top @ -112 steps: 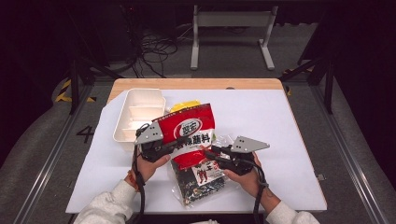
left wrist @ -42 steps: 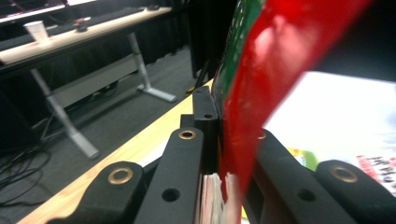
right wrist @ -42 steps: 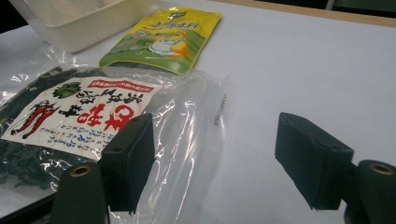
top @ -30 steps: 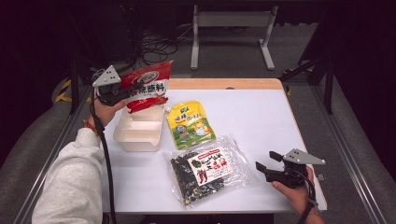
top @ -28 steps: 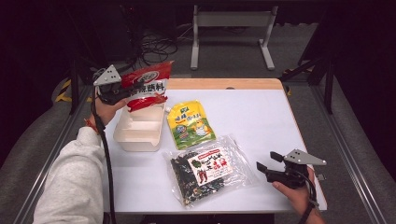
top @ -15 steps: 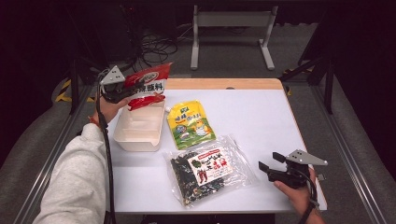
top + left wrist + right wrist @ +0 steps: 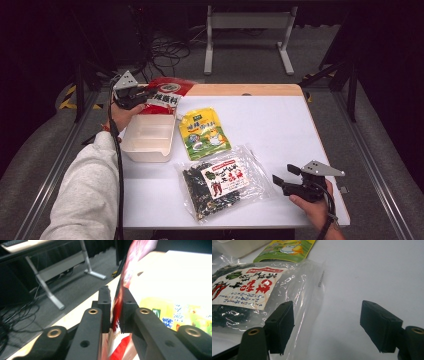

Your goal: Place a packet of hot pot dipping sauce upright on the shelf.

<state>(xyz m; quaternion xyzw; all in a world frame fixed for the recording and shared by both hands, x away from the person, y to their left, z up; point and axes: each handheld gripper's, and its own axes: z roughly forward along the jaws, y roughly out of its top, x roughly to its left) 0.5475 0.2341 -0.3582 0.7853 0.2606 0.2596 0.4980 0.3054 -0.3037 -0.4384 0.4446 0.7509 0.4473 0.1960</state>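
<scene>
Left gripper view, red pouch (image 7: 126,277) between jaws

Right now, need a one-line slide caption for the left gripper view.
Left gripper with the red pouch between its just-loosening jaws, above the table's far edge.

Blurred packet, cropped bags at the table

The red packet (image 7: 130,262) smears into a blur in the left gripper view, its print unreadable and its top cut off by the frame's edge. In the right gripper view the clear seaweed bag (image 7: 249,292) runs off the left edge, and the yellow pouch (image 7: 287,248) is cropped at the top.
</scene>
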